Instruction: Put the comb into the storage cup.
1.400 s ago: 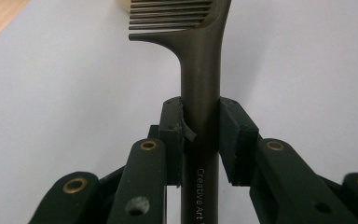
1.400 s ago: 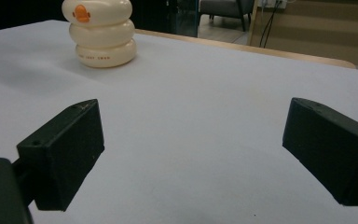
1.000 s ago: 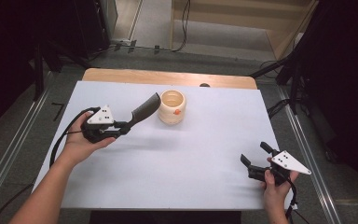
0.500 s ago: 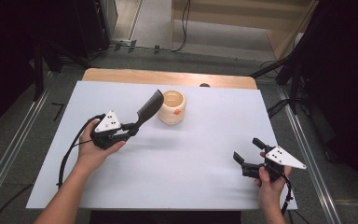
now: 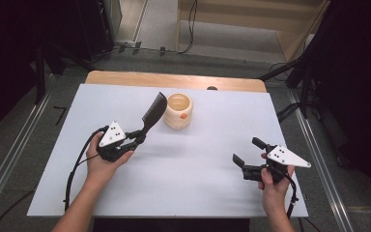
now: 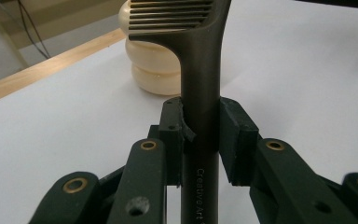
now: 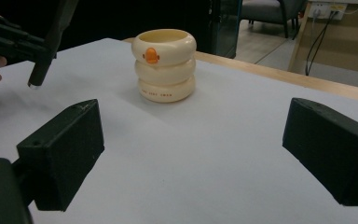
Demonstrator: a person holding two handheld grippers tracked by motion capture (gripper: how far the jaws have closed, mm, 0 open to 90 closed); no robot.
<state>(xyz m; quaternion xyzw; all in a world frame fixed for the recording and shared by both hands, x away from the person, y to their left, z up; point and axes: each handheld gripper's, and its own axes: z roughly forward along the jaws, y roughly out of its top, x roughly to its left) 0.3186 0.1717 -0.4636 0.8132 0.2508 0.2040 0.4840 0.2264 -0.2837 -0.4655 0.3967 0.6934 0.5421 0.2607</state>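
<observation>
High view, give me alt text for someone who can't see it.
Seen from above, the left gripper is shut on the handle of a dark comb, whose toothed end points toward a cream ringed cup on a white table. The right gripper is held open at the table's right side, with nothing between its jaws.

On the table, the cup was placed toward the far edge, near the middle. The comb was held off the surface just left of the cup by the left gripper, which lay nearer the person. The right gripper was positioned well apart, at the near right.
</observation>
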